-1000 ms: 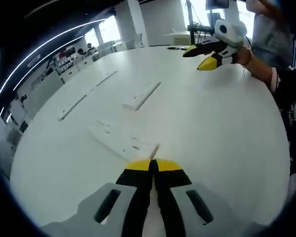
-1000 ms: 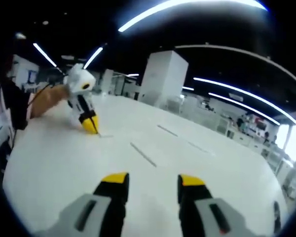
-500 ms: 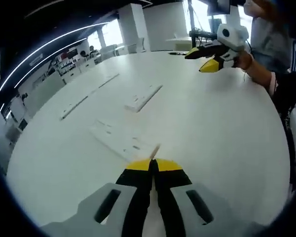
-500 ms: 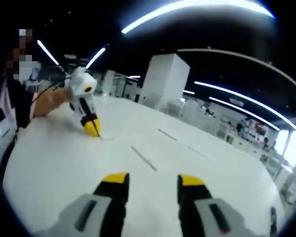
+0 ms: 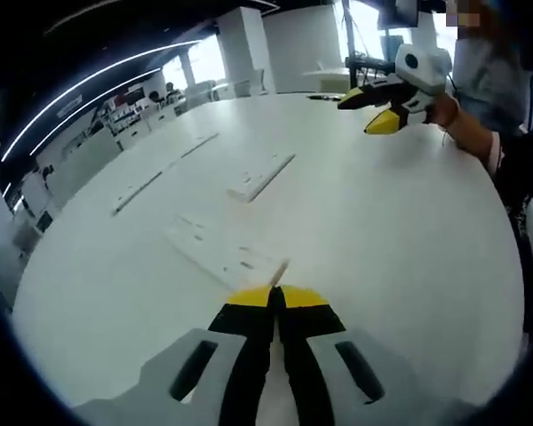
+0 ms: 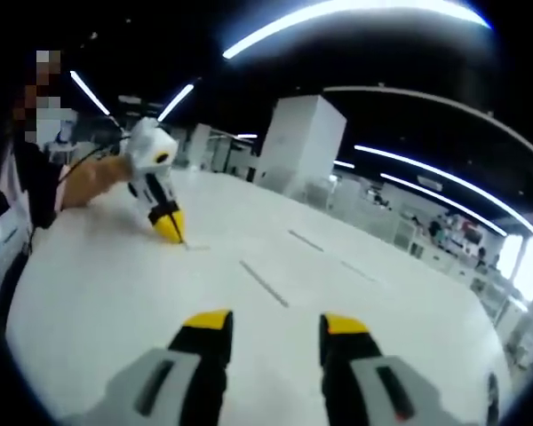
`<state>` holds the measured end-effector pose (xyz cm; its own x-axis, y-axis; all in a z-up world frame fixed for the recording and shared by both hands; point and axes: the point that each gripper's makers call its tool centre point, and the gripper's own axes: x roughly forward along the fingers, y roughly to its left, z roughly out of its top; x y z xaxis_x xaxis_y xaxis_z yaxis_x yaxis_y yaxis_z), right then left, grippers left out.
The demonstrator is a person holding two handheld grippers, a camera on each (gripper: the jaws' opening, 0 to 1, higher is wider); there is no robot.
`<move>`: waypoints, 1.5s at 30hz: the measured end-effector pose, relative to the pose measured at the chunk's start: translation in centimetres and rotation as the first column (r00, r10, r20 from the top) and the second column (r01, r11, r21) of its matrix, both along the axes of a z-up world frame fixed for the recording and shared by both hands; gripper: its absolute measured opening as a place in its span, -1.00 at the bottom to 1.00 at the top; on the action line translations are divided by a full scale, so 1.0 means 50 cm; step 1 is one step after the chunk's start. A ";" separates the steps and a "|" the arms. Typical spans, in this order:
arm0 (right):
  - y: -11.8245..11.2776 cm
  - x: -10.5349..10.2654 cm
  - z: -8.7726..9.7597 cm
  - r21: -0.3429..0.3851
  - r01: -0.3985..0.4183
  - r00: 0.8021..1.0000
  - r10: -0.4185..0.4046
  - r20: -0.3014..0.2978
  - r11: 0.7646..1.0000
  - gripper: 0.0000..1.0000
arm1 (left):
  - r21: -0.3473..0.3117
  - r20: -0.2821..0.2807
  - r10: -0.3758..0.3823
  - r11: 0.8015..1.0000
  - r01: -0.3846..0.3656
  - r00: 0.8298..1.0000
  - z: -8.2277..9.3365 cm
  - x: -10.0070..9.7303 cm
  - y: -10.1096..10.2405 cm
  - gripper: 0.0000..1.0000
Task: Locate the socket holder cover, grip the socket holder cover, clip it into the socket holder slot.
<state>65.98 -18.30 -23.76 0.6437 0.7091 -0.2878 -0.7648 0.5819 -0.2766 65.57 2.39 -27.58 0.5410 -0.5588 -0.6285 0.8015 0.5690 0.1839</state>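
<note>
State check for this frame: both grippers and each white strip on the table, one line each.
left gripper: shut on the near strip's corner.
right gripper: open, empty, above the table.
near strip: flat on the table, corner gripped.
middle strip: flat, untouched.
far strips: flat, untouched.

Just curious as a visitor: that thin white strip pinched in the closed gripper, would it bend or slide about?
Probably light: the left gripper holds the thin white strip by one end. Flat, so unlikely to roll. It may slide on the smooth table.
</note>
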 end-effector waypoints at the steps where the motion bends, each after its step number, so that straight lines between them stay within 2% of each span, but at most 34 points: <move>1: -0.001 0.001 0.000 0.000 0.003 1.000 -0.003 0.000 1.000 -0.19 | 0.004 0.005 -0.001 1.000 0.001 1.000 -0.002 -0.003 -0.001 -0.93; 13: -0.004 0.005 -0.003 -0.007 0.010 1.000 -0.010 -0.002 1.000 -0.20 | 0.007 0.037 0.001 1.000 -0.002 0.999 -0.010 -0.007 -0.001 -0.93; 35: -0.010 0.008 -0.006 -0.012 0.022 1.000 -0.023 -0.008 1.000 -0.20 | 0.013 0.052 -0.005 1.000 0.004 0.999 -0.010 -0.006 0.000 -0.93; 45: -0.012 0.006 0.003 0.000 0.027 1.000 -0.027 0.000 1.000 -0.20 | 0.008 0.063 -0.001 1.000 0.001 0.998 -0.009 -0.001 0.002 -0.93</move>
<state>66.30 -18.91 -23.62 0.6627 0.6915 -0.2875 -0.7487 0.6025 -0.2765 65.52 2.50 -28.01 0.5788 -0.5546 -0.5978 0.7889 0.5663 0.2385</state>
